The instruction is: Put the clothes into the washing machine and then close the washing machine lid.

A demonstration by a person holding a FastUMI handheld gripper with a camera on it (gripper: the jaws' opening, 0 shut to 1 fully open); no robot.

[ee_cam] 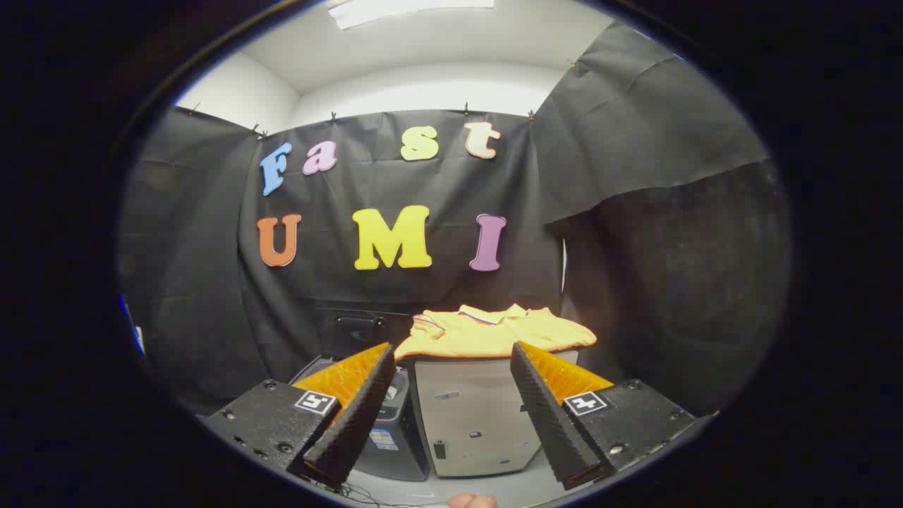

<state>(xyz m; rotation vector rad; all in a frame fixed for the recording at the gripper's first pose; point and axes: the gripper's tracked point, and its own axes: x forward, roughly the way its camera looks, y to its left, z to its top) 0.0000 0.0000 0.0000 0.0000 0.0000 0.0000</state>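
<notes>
A folded yellow shirt (494, 330) lies on top of a light grey boxy unit (473, 416), beyond my fingers and between their tips. To its left stands the dark washing machine (384, 423), its raised lid (360, 328) leaning back against the black wall. My gripper (451, 360) is open, with nothing between the two black ribbed fingers (356, 416), and it sits well short of the shirt. How deep the machine's opening goes is hidden behind the left finger.
Black cloth walls close in the booth at the back and on both sides. A pale floor shows below the two units, with thin cables on it. A person's fingertips (471, 501) peek in under the gripper.
</notes>
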